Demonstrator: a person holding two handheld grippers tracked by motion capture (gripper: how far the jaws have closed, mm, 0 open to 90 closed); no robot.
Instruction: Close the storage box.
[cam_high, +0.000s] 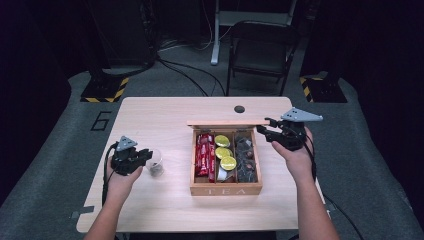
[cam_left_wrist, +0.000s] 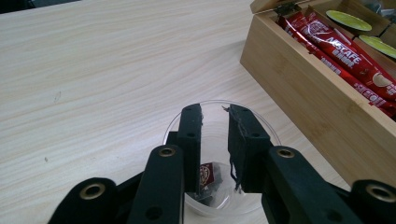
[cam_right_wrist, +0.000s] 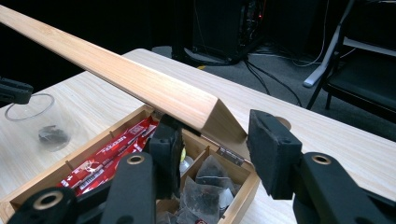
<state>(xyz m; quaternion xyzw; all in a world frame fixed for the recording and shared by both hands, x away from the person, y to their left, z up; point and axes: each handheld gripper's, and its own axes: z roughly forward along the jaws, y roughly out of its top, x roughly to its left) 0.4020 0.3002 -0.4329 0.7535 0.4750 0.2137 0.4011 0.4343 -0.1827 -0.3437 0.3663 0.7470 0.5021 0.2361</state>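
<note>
Wooden tea box (cam_high: 226, 190) sits right of centre on the table (cam_high: 150, 210), lid (cam_high: 227, 122) raised toward the far edge. Three compartments: red sachets (cam_high: 204, 154) on the left, green-topped pods (cam_high: 223, 151) in the middle, dark tea bags (cam_high: 244, 155) on the right.

Left gripper (cam_high: 131, 159) is near the table's left edge, pointing down into a clear glass cup (cam_high: 155, 162) just left of the box. In the left gripper view its jaws stand slightly apart, w/ nothing pinched between them; a tea bag (cam_left_wrist: 208, 177) lies at the cup's bottom (cam_left_wrist: 224, 205), just below the tips. Can't tell if a pad still brushes it. Reads to me as the drop step: bag delivered into the cup, grip let go.

Right gripper (cam_high: 270, 131) is at the box's far right corner. In the right gripper view its jaws straddle the lid's end (cam_right_wrist: 219, 116), w/ a gap showing at the right pad (cam_right_wrist: 273, 154); left pad's contact is hidden, so prob. propping rather than clamping the lid, but not sure.

Next move, as I judge it: lift the left gripper straight up out of the cup w/o snagging the bag or tipping the glass. Then either back to the right compartment for another bag, or the right hand eases the lid down. Lid needs a slow, controlled lowering.
</note>
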